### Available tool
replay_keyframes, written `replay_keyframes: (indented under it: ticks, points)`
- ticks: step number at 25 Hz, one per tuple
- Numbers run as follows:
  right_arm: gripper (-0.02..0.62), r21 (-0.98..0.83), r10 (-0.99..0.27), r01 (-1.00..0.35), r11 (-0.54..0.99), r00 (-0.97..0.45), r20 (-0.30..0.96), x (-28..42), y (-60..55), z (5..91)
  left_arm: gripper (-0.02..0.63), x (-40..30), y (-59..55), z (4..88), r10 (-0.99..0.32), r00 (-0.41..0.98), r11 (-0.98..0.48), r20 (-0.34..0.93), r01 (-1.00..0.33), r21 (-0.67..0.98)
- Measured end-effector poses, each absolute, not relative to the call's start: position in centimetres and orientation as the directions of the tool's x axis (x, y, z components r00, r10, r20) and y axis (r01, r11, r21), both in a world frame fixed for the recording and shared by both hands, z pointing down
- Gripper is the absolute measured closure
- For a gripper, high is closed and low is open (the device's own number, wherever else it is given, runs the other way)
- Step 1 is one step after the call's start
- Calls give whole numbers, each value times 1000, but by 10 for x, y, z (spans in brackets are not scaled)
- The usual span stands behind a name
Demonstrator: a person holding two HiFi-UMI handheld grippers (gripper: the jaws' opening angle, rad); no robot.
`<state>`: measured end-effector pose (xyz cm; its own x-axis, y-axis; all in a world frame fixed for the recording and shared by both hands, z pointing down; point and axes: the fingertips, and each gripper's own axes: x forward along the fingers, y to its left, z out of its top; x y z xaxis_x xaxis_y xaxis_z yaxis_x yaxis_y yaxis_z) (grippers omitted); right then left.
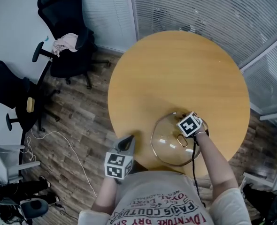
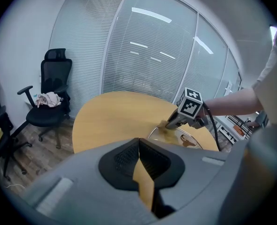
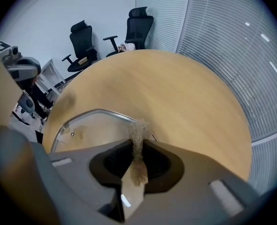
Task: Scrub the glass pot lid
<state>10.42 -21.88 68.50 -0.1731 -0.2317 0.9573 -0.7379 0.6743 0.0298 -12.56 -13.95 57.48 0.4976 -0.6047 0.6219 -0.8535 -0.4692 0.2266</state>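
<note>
Nearest me, the left gripper (image 2: 138,143) hovers off the tabletop's (image 1: 176,69) near-left edge, jaws clenched on nothing. Just right, the glass pot lid (image 1: 169,148) lies handle-up near the near edge; the right gripper (image 3: 137,143) pinches a tan scrub pad (image 3: 138,129) (fibrous) against its far rim. Beyond, an office chair (image 1: 65,27).

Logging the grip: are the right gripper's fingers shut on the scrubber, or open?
Shut on it: fingers of the right gripper clamp the tan scrubber, its tip over the glass lid.
</note>
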Motion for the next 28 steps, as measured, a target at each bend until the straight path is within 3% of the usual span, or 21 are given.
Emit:
replay_keyframes:
  ticks: [22, 28]
  points:
    - [529, 13, -186, -577, 816, -241, 953, -6, -192, 682, 598, -200, -136, 567, -639, 496, -436, 588, -863, 255]
    - [529, 27, -148, -457, 889, -230, 962, -24, -170, 682, 598, -209, -140, 566, -620, 526, -470, 582, -843, 261]
